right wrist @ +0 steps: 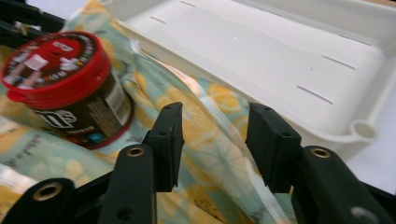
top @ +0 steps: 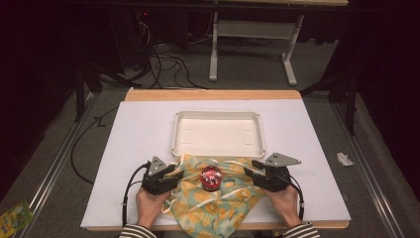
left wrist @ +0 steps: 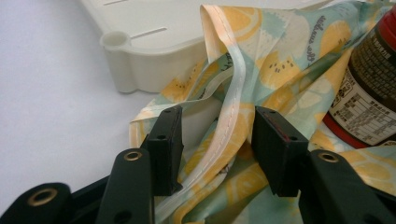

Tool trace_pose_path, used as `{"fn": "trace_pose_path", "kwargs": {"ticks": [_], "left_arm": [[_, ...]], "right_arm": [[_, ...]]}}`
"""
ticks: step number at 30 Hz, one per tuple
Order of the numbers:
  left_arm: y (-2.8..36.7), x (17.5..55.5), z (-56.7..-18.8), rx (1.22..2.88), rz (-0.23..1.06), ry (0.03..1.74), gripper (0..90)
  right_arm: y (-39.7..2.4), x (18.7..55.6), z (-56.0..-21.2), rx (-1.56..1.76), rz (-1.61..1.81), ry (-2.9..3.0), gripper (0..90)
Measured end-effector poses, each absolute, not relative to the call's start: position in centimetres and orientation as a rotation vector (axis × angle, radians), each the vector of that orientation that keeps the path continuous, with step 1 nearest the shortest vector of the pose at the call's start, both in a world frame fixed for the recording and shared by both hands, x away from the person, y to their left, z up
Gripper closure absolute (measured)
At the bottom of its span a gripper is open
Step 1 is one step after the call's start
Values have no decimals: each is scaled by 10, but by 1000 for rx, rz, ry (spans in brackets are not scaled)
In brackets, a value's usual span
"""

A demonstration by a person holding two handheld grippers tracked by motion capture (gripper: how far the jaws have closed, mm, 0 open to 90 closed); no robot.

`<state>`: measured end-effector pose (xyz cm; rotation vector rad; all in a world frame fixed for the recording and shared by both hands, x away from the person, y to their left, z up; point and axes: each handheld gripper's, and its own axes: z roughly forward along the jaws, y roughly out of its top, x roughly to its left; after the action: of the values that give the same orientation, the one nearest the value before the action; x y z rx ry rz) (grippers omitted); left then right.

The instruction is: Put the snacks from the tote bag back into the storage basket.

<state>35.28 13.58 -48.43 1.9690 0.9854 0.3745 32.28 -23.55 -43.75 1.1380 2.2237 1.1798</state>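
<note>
A yellow and teal lemon-print cloth (top: 218,206) lies crumpled on the white table near the front edge. On it stands a small dark jar with a red lid (top: 211,177). My left gripper (top: 174,173) is at the cloth's left edge. In the left gripper view it (left wrist: 219,135) is open, with a raised fold of the cloth (left wrist: 233,93) standing loose between the jaws and the jar (left wrist: 369,93) at the right. My right gripper (top: 250,167) is at the cloth's right edge. It (right wrist: 217,135) is open over the cloth (right wrist: 205,116), with the jar (right wrist: 65,84) to its left.
A shallow white tray (top: 217,115) sits just behind the cloth at the table's middle; its corner (left wrist: 126,60) is close to the left jaws and its near rim (right wrist: 327,130) close to the right ones. The white table surface (top: 133,148) spreads to both sides.
</note>
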Motion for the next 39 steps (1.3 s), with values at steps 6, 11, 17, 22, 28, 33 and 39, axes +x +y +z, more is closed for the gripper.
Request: {"fn": "trace_pose_path", "kwargs": {"ticks": [6, 11, 17, 22, 28, 33, 39], "left_arm": [[136, 353, -485, 1970, 374, 992, 517], [136, 353, -485, 1973, 379, 993, 508], [136, 354, -485, 1974, 373, 995, 499], [136, 354, -485, 1973, 376, 997, 493], [136, 354, -485, 1971, 373, 1001, 491], [136, 354, -485, 1970, 371, 1003, 488], [136, 354, -485, 1979, 375, 1000, 483]], "right_arm": [[-226, 319, -431, 1085, 1227, 2243, 522], [-219, 318, -430, 1062, 1248, 2263, 515], [-211, 317, -431, 1038, 1257, 2289, 510], [-205, 316, -429, 1007, 1278, 2302, 498], [-196, 316, -428, 971, 1291, 2330, 463], [-189, 315, -427, 935, 1304, 2369, 415], [-178, 316, -425, 893, 1316, 2408, 339]]}}
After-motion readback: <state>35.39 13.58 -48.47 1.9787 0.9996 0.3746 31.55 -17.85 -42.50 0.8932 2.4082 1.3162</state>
